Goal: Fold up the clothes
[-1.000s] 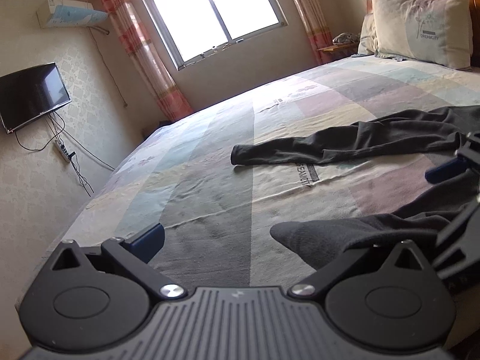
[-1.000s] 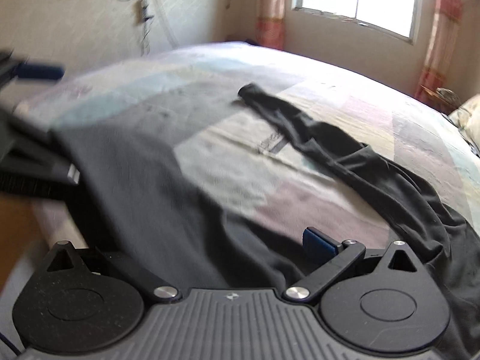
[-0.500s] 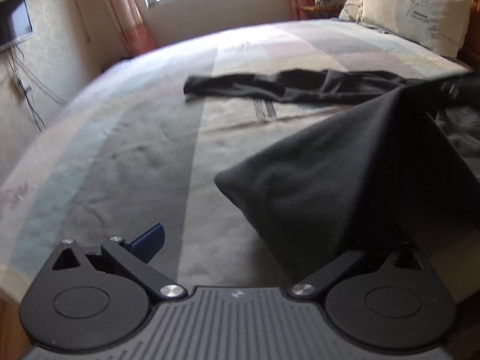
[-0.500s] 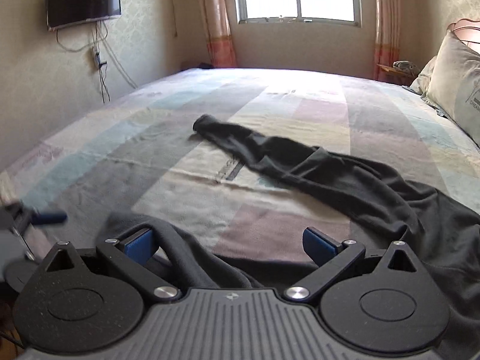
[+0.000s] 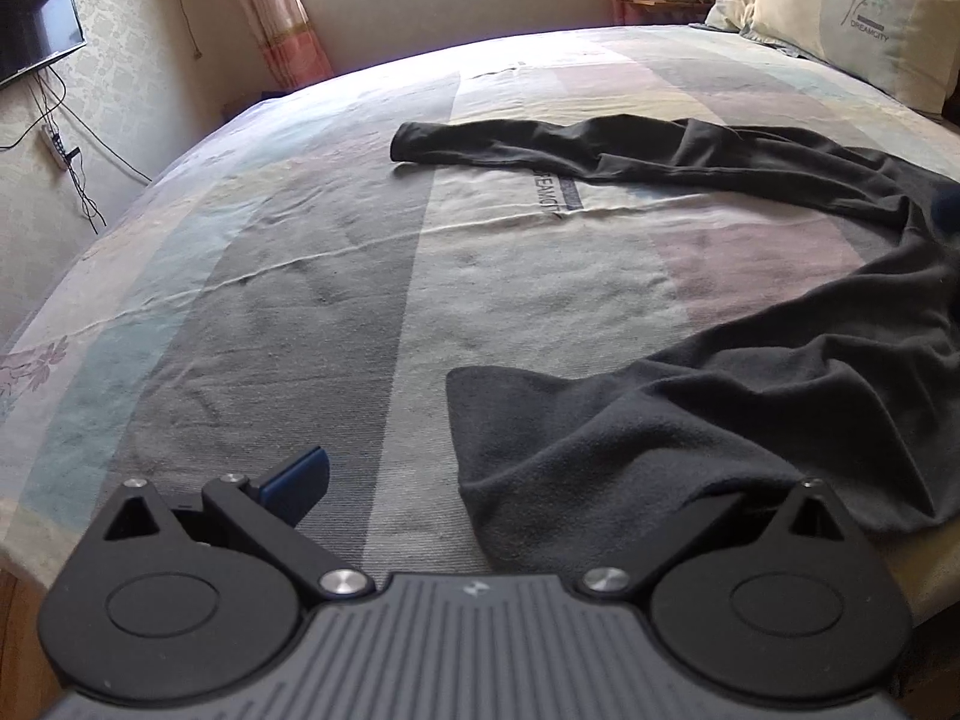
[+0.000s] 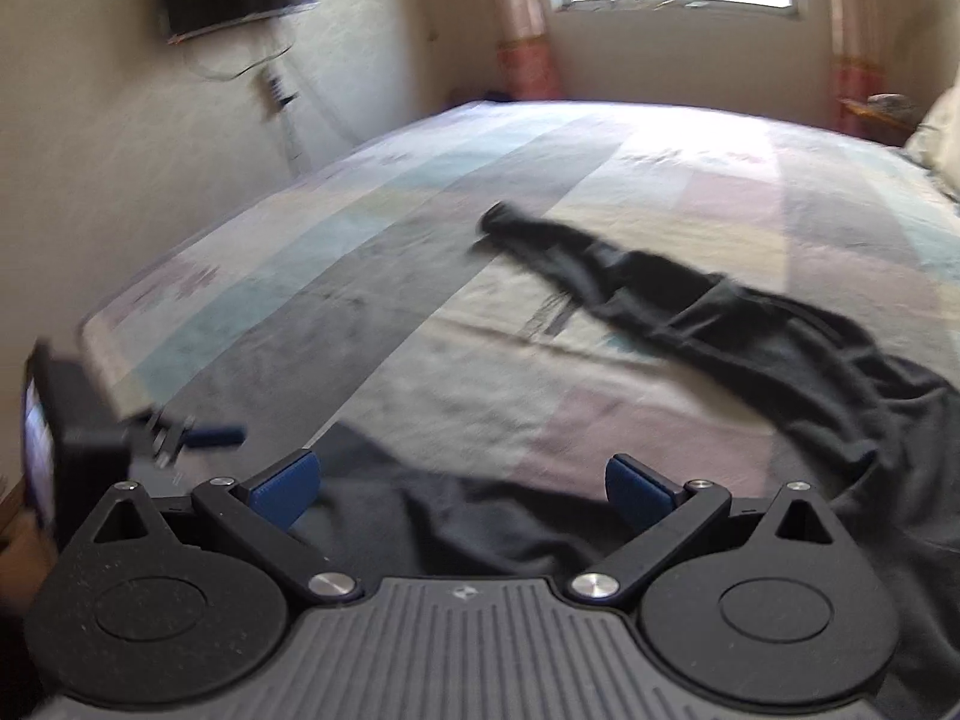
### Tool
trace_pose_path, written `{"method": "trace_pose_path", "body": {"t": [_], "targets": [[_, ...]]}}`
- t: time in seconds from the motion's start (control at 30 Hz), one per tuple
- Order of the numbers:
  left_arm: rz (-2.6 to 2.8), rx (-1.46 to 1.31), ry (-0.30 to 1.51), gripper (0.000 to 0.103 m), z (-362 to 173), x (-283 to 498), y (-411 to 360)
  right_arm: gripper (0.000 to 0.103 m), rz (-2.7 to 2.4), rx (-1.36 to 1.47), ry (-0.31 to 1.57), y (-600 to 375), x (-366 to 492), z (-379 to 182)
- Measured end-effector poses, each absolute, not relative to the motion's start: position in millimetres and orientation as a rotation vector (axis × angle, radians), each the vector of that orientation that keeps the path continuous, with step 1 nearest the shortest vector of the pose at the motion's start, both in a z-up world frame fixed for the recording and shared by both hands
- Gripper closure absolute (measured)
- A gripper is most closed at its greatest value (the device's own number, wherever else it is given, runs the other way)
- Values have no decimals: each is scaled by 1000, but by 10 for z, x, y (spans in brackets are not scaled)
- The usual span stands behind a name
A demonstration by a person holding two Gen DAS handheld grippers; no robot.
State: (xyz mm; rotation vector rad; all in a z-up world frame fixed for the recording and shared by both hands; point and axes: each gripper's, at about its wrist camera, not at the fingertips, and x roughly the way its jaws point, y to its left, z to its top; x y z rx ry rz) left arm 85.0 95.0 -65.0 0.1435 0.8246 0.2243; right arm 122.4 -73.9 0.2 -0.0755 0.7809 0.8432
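A dark grey garment (image 5: 750, 372) lies spread on the striped bedcover (image 5: 300, 312). One long limb of it (image 5: 540, 147) reaches toward the middle of the bed, and a nearer limb ends just in front of my left gripper (image 5: 510, 486). That gripper is open: its left blue pad (image 5: 297, 483) is bare, while the cloth covers the right finger. In the blurred right wrist view the garment (image 6: 750, 336) runs from the bed's middle to the right edge. My right gripper (image 6: 462, 486) is open above a fold of it, with both blue pads (image 6: 285, 483) showing. The left gripper (image 6: 90, 432) is at the far left.
Pillows (image 5: 852, 30) lie at the head of the bed on the right. A TV (image 5: 33, 24) hangs on the left wall with cables below, and a window with curtains (image 5: 270, 12) is beyond the bed. The bed's near edge runs just below both grippers.
Half a second ago the near limb of the garment was stretched up off the bed; now it lies slack on the cover. Both cameras have shifted, and the right one is still moving.
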Motion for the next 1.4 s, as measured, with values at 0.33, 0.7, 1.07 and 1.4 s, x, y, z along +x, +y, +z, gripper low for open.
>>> {"method": "trace_pose_path", "body": {"t": [0.33,0.7,1.07,1.4], "targets": [[219,166,784,0,-470,879,1066,0,1216,-56,1015,-274,942,-331],[212,181,745,0,-354,822,1084,0,1145,-24,1029,-69,1056,-451],[190,147,762,0,-407,765,1131,0,1081,-116,861,-167,1023,-249],[140,41,845,0,-508,755,1265,0,1076,-169,858,-176,1020,-258]]}}
